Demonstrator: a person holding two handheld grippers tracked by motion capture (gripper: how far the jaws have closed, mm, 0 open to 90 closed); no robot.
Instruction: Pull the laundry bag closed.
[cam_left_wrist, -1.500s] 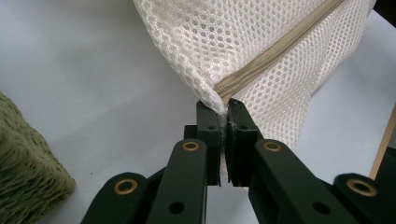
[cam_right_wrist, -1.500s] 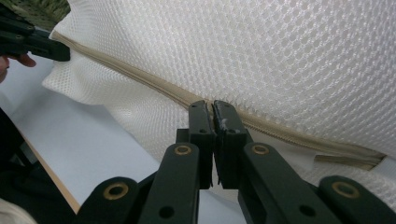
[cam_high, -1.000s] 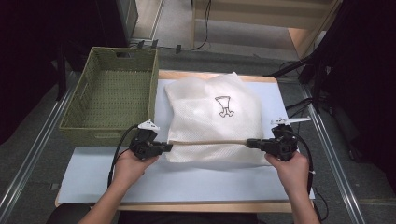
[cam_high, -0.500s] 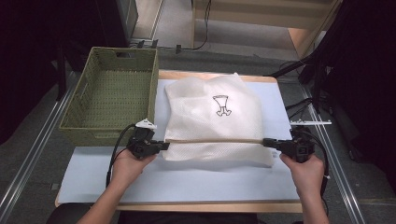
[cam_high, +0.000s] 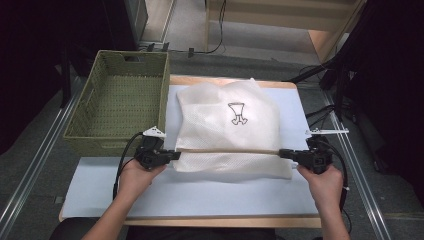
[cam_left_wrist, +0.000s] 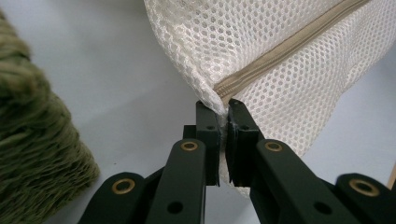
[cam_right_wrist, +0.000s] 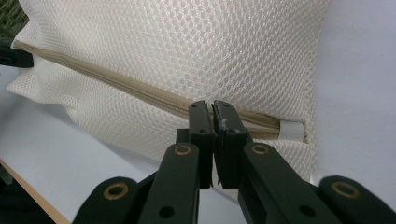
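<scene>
A white mesh bag (cam_high: 227, 120) with a small black drawing lies on the pale blue mat. A tan zipper (cam_high: 227, 150) runs across its near side, pulled taut between both grippers. My left gripper (cam_high: 175, 154) is shut on the bag's left corner, right at the zipper's end (cam_left_wrist: 223, 109). My right gripper (cam_high: 282, 152) is shut on the zipper near the bag's right edge (cam_right_wrist: 213, 109), beside a small white tab (cam_right_wrist: 292, 130). What lies between its pads is hidden. In the right gripper view the zipper (cam_right_wrist: 116, 81) slants away to the upper left.
A green woven basket (cam_high: 117, 105) stands at the left of the bag, close to my left gripper, and its wall (cam_left_wrist: 32, 154) fills that view's left side. Bare mat (cam_high: 200, 190) lies between the bag and the table's near edge. Cables trail on the floor at the right.
My right gripper has slid to the right along the zipper line, and the taut tan stretch between the grippers is longer. The left gripper has stayed put.
</scene>
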